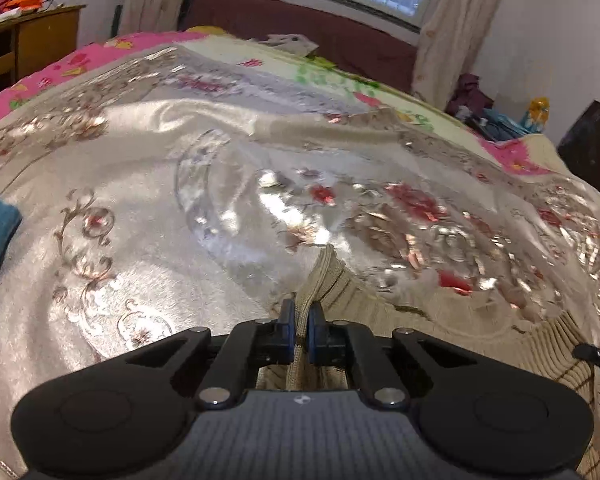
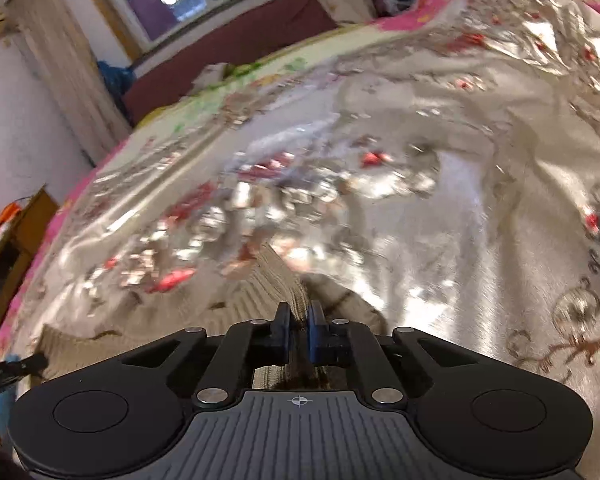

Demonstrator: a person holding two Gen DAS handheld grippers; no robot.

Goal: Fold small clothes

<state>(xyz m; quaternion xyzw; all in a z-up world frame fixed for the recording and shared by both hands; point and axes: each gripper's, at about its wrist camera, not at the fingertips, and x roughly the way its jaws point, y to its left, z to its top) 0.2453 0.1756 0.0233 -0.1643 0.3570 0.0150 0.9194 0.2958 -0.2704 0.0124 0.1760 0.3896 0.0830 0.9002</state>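
both tongs, left tongs (image 1: 300, 330) and right tongs (image 2: 299, 330), clamp the beige knit garment's (image 1: 440, 320) ribbed edge. it stretches sideways between them over the satin bedspread (image 1: 148, 184).

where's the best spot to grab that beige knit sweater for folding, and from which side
Grip the beige knit sweater at its edge, where the knit bunches into a thin ridge, coming in low along the bedspread from the near side. Both grippers show this: the left gripper and the right gripper each have a raised fold pinched between the fingers, one at either end, so the garment should lift evenly.
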